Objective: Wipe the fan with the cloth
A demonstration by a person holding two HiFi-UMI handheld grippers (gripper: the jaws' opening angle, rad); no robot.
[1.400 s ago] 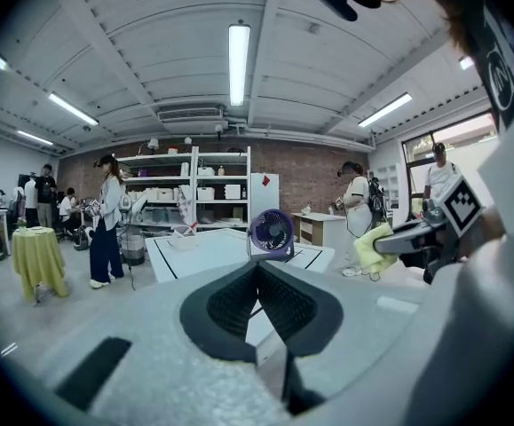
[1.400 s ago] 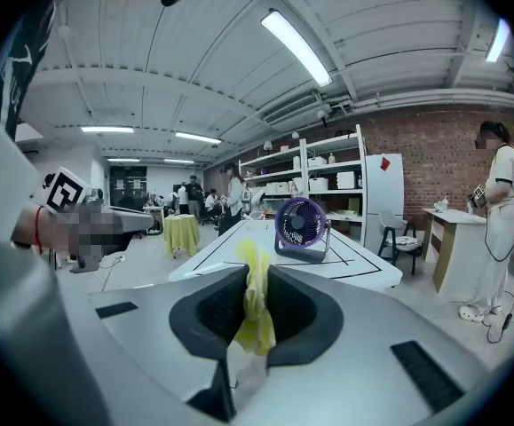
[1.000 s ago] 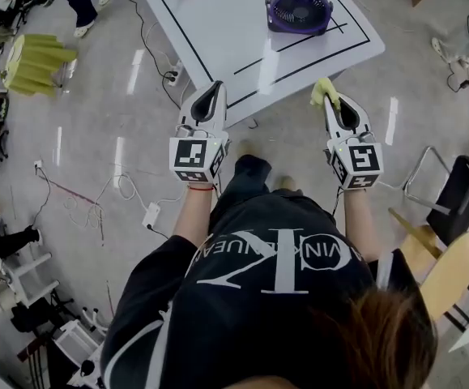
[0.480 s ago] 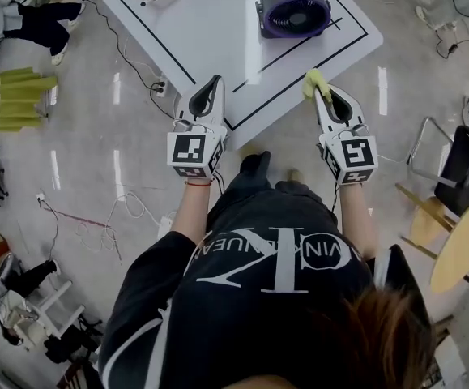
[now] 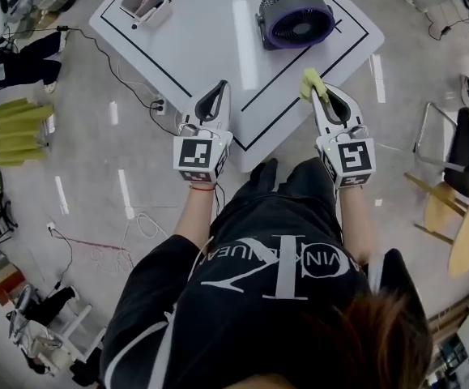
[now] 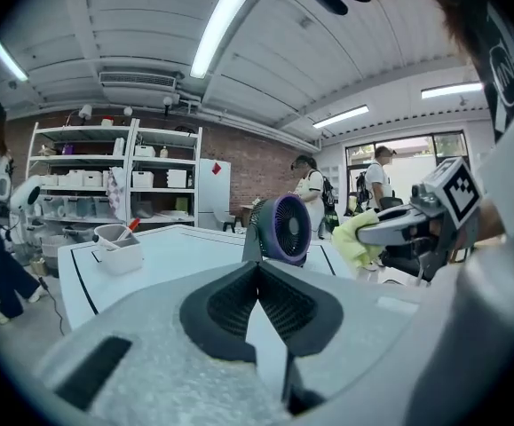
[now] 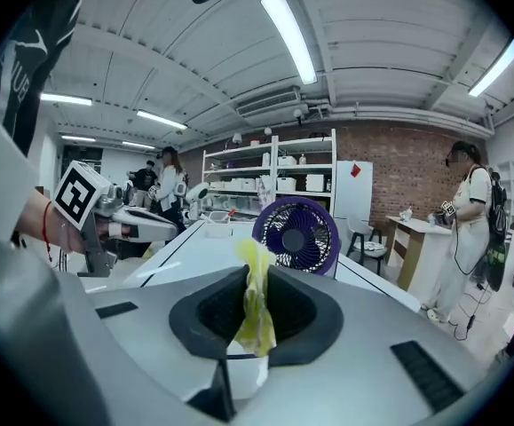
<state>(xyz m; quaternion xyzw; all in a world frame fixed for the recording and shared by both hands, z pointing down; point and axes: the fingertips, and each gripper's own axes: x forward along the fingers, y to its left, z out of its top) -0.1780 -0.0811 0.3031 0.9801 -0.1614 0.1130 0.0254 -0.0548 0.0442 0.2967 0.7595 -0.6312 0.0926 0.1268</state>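
Evidently the wiping is not yet begun, as both tongs are held at the near corner of the surface [image 5: 210,31]. A small white bin [image 5: 143,0] with a red-tipped pen is seen at about 11 o'clock from the person, well apart from everything else. The left tongs [image 5: 219,86] are clenched with nothing between them, their tips just over the near edge. The fan [image 5: 296,16] is stood at about 1 o'clock, close to the far edge, with its purple-ringed grille turned toward the person. The right tongs [image 5: 318,94] are clamped on the yellow cloth [image 5: 309,82], and a bunched tuft is shown past the tips. From these tongs the fan lies almost at 12 o'clock.

The step is probably best done by carrying the cloth straight ahead, so that the tuft meets the grille rather than the hard tips. Light pressure is advised, since the fan looks easily pushed. The empty left tongs could be set against the housing to steady it.

Bare surface is seen between tongs and fan, so the path is judged open. Because the far edge is so near, strokes are better drawn toward the person. A chair [image 5: 467,233] is stood on the floor at 3 o'clock, clear of the reach.
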